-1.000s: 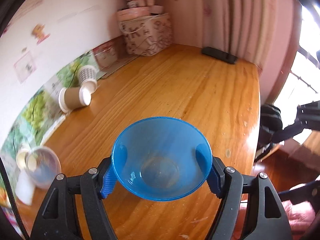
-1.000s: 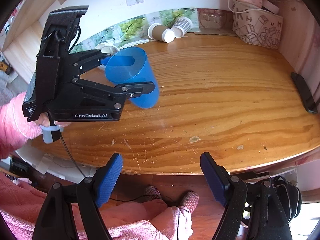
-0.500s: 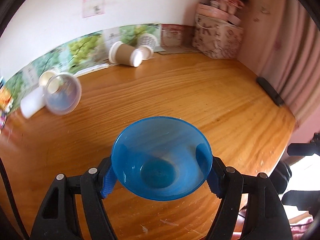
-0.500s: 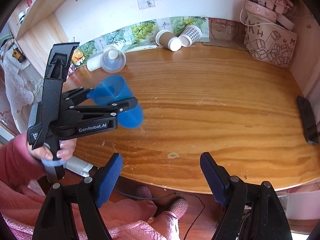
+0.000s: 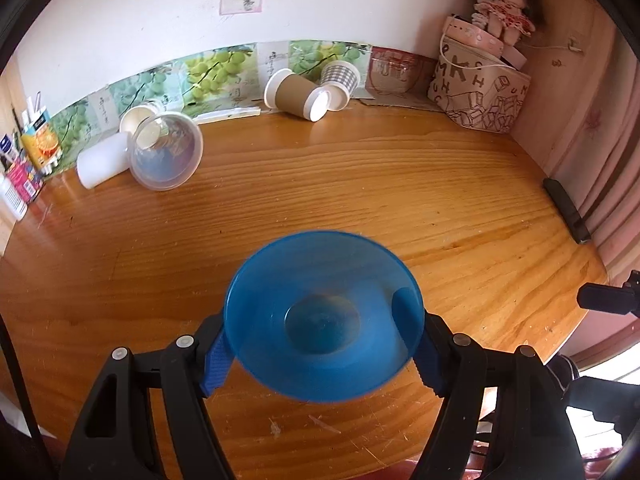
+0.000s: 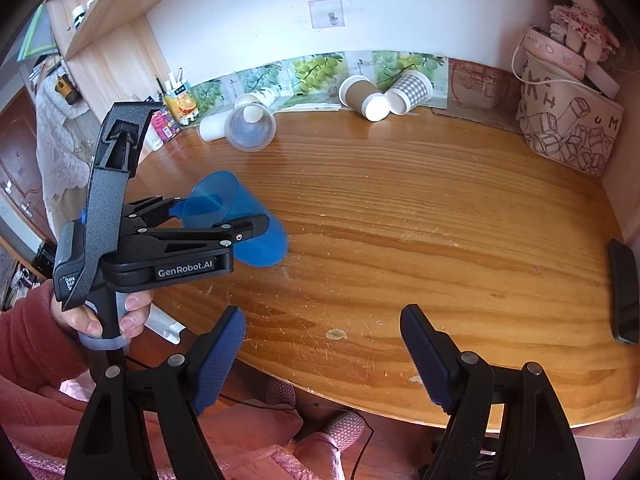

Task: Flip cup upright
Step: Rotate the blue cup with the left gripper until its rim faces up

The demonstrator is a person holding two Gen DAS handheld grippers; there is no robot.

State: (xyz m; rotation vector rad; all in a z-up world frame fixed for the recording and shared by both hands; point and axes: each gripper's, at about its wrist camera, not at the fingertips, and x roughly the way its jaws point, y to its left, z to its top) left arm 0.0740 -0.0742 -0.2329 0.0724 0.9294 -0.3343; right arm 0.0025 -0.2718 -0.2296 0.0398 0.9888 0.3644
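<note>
Above the wooden table (image 6: 400,208), left gripper (image 5: 320,344) fingers clamp the blue cup (image 5: 324,316); right gripper (image 6: 324,356) fingers apart.

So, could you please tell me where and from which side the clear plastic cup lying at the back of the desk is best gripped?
Grip the clear plastic cup across its side wall, just behind the rim, coming down from above. It lies on its side with the wide mouth toward the desk's front edge, and a white cup lies close beside it, so a level approach is likely crowded. The right tool is open and free.

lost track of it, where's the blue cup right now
The blue cup is clamped in the left gripper, held above the near-left part of the wooden table, its mouth facing forward.
</note>
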